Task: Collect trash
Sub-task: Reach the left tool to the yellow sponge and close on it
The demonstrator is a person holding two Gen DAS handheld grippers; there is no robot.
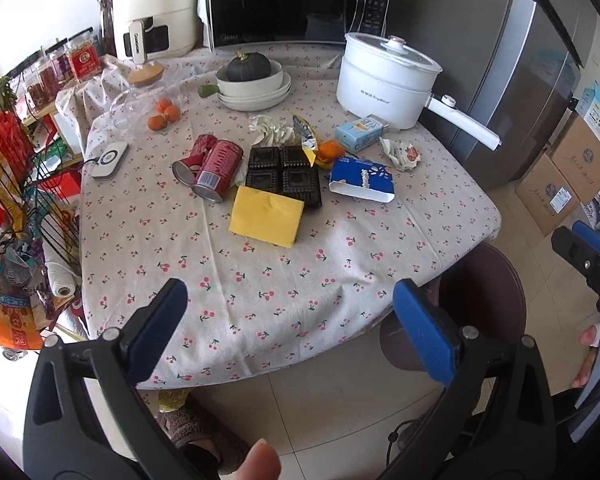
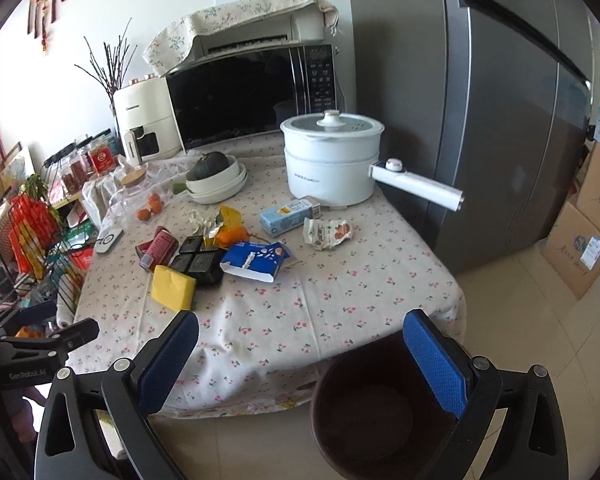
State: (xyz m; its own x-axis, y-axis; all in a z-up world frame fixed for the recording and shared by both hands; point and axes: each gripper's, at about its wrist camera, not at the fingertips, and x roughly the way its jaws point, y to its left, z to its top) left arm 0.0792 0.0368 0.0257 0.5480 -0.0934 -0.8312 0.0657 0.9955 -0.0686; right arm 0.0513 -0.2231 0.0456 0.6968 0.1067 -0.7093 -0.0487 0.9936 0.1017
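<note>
A: Where's the trash?
B: Clustered mid-desk. Two red cans (image 1: 210,168) lie on their sides, touching; their print is too small to read. At 3 o'clock of them sits a black four-cell plastic tray (image 1: 282,174). A yellow packet (image 1: 266,216) overlaps the tray's near edge at 6 o'clock. A blue-and-white carton (image 1: 362,180) lies flat at 3 o'clock of the tray.
A: More?
B: Orange peel (image 1: 328,150) and a torn foil wrapper (image 1: 304,132) at the tray's 1 o'clock, with crumpled white paper (image 1: 270,128) at 12. A pale blue box (image 1: 358,132) and a crumpled snack wrapper (image 1: 402,154) lie further toward 2 o'clock. Labels are unreadable.
A: Bin?
B: Brown round bin (image 2: 376,412) on the floor at the desk's (image 2: 340,296) near corner. Its far rim is tucked under the cherry-print cloth.
A: Grippers?
B: Left gripper (image 1: 290,326) is spread wide with nothing between the pads, over the desk's near edge. Right gripper (image 2: 300,356) is also spread wide and empty, its right pad over the bin. "GenRobot.AI" reads on the left gripper's body in the right view.
A: Background text?
B: White pot (image 1: 384,84) at 1 o'clock has grey lettering, blurred. The cream appliance (image 1: 156,12) at 11 o'clock reads roughly "CHANGHONG". A microwave (image 1: 296,0) stands beside it, top cut off in the left view.
</note>
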